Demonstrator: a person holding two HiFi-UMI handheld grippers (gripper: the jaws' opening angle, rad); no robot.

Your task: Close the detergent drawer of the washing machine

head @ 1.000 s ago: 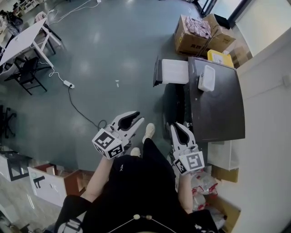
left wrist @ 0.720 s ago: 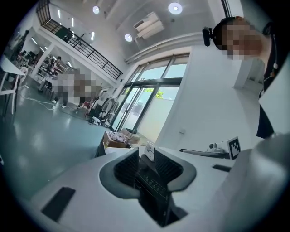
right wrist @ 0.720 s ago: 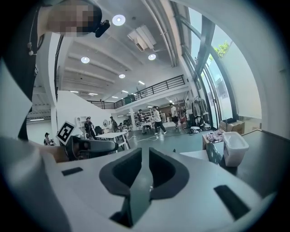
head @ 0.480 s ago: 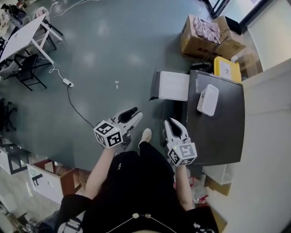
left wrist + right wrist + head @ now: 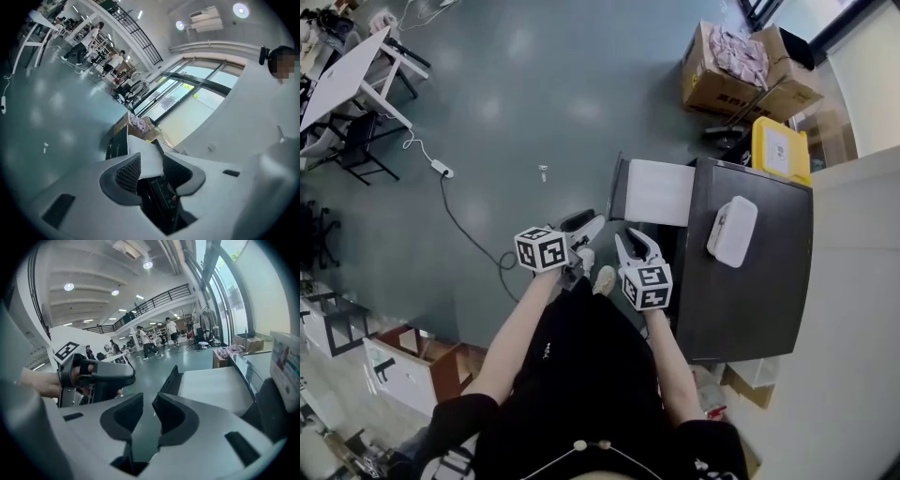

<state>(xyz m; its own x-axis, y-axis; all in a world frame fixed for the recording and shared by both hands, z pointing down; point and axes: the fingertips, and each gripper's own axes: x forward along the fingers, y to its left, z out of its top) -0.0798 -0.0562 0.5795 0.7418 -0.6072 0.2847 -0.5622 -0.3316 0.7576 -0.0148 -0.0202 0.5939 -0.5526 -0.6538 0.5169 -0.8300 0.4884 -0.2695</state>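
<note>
Your fingers [image 5: 125,174] on the left gripper [image 5: 584,227] and the right gripper [image 5: 630,244] are opening with nothing between them, and the drawer [image 5: 659,192] stands pulled out of the washer [image 5: 750,281] just ahead, untouched, so the whole push is left to do.

Tiny, unidentifiable floor speck [image 5: 542,172]
</note>
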